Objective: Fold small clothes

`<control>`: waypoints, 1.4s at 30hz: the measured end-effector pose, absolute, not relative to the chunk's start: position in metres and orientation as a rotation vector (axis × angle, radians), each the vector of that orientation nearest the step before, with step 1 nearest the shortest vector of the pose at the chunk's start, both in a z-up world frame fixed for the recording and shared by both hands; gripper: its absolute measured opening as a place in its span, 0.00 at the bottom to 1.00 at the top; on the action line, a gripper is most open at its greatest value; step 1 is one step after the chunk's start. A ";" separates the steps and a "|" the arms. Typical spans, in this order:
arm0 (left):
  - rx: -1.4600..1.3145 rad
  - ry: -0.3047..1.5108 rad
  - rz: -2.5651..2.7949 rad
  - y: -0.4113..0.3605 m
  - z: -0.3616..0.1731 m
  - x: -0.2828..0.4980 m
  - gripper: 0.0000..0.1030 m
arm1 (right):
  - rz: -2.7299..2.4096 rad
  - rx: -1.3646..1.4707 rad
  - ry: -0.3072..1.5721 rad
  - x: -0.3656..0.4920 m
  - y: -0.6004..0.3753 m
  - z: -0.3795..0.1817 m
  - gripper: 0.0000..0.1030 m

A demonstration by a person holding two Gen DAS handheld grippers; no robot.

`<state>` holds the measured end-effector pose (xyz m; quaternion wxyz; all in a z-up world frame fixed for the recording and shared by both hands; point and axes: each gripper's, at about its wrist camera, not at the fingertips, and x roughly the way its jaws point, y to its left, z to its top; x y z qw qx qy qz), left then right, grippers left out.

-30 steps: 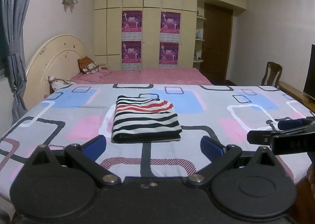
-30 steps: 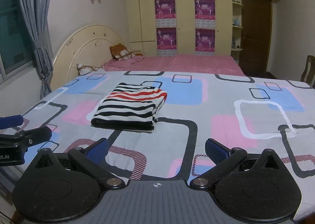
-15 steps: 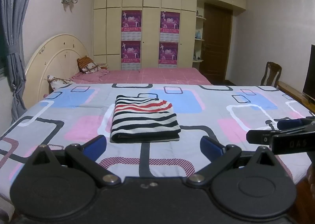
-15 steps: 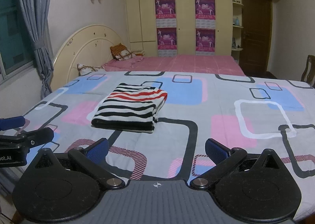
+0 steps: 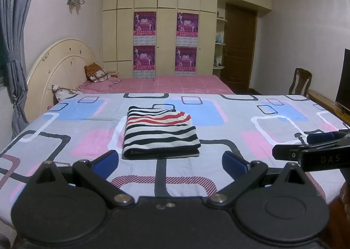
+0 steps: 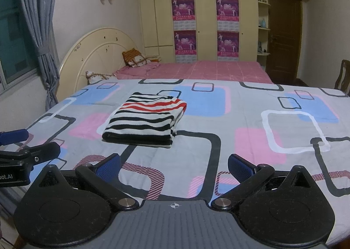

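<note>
A small garment with black, white and red stripes (image 5: 160, 134) lies folded into a neat rectangle on the patterned bed sheet (image 5: 240, 122); it also shows in the right wrist view (image 6: 145, 120). My left gripper (image 5: 170, 164) is open and empty, held back from the garment's near edge. My right gripper (image 6: 174, 166) is open and empty, nearer the bed's front edge and to the right of the garment. Each gripper shows at the edge of the other's view: the right gripper (image 5: 310, 148) and the left gripper (image 6: 26, 148).
A pink bed (image 5: 170, 83) with pillows (image 5: 96, 72) and a round headboard (image 5: 59, 67) lies behind. A wardrobe wall (image 5: 164, 30), a door (image 5: 239, 45), a chair (image 5: 300, 81) and a dark screen (image 5: 344, 80) stand beyond. A curtain (image 5: 13, 41) hangs at the left.
Both grippers stay open and nearly still. The left view has drifted very slightly; the folded garment has not moved.
</note>
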<state>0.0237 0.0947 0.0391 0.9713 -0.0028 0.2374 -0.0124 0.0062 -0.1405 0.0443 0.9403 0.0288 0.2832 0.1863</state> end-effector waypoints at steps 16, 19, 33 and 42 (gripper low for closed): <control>-0.003 0.479 -0.030 0.099 0.038 0.026 0.98 | 0.382 0.062 0.579 0.007 -0.140 0.044 1.00; -0.003 0.478 -0.032 0.102 0.038 0.027 0.98 | 0.381 0.061 0.579 0.006 -0.137 0.045 1.00; 0.000 0.463 -0.034 0.108 0.040 0.029 0.98 | 0.382 0.058 0.575 0.007 -0.129 0.046 1.00; 0.001 0.459 -0.033 0.108 0.040 0.026 0.98 | 0.383 0.055 0.575 0.007 -0.127 0.046 1.00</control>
